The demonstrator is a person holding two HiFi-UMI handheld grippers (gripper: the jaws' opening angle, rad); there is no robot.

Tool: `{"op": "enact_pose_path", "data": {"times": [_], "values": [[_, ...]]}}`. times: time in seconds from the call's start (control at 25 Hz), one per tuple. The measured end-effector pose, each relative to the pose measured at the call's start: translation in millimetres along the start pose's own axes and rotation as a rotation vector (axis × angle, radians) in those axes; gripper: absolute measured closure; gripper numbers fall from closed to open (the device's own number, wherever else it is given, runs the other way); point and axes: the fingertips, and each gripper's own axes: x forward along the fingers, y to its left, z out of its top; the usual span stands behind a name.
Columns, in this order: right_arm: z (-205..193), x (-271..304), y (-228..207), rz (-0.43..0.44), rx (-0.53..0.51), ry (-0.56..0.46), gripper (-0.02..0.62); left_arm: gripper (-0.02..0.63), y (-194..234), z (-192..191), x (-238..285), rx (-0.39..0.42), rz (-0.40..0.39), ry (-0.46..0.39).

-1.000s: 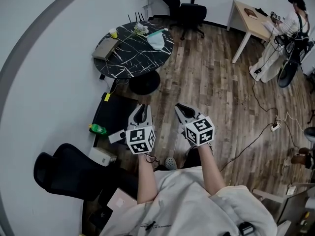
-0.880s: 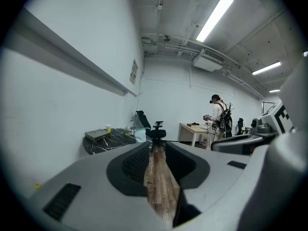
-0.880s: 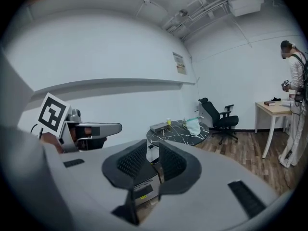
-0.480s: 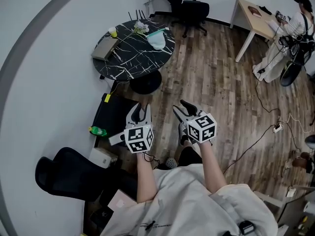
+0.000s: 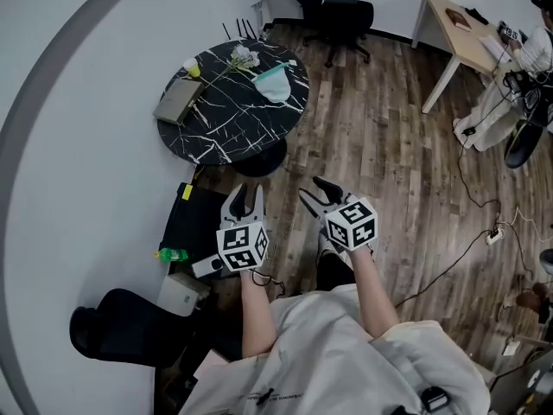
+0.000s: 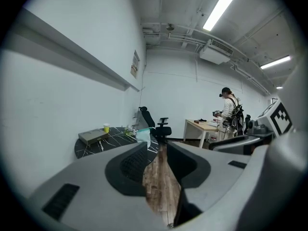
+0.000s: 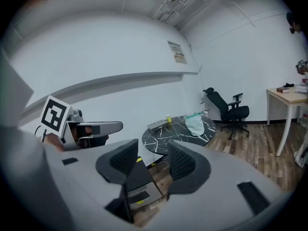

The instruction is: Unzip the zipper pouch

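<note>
- Beneath the left jaws and a little to their left, a black case (image 5: 194,219) lies flat on the wooden floor, with a green bottle (image 5: 173,254) beside it.
- The left gripper (image 5: 246,190) is held at waist height. Its jaws are released and stand wide apart, with only floorboards showing between them.
- Well ahead of both pairs of jaws stands a round black marbled counter (image 5: 225,119). From left to right it carries a flat box (image 5: 178,100), a yellow cup (image 5: 192,67), a sprig of flowers (image 5: 244,56) and the zipper pouch (image 5: 273,82).
- The zipper pouch is pale teal and lies near the counter's right edge. It is well apart from both pairs of jaws, and nothing touches it.
- The pouch looks flat, but its zipper is too small to read. Nothing shows of what the pouch, the cup or the box hold.
- The right gripper (image 5: 313,188) is level with the left one. Its jaws are opening, with nothing between them.
- The unzipping looks not yet begun, and the step in hand seems to be the approach.
- The next move likely calls for carrying both grippers to the counter. One would then pin the pouch's end while the other pinches the zipper pull.
- Beyond the right jaws and far to their right, a person (image 5: 536,50) stands well away from the counter.
</note>
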Motion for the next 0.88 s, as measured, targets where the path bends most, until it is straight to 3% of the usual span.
{"op": "enact_pose_path", "data": {"times": [0.44,0.88], "values": [[73,70,-107,0.078,0.000,0.034,0.387,0.476,11,50,126,-0.005,0.053,0.028],[111,88,-188,0.116,0.056,0.013,0.383,0.476,-2,84,199,0.013,0.102,0.049]]}}
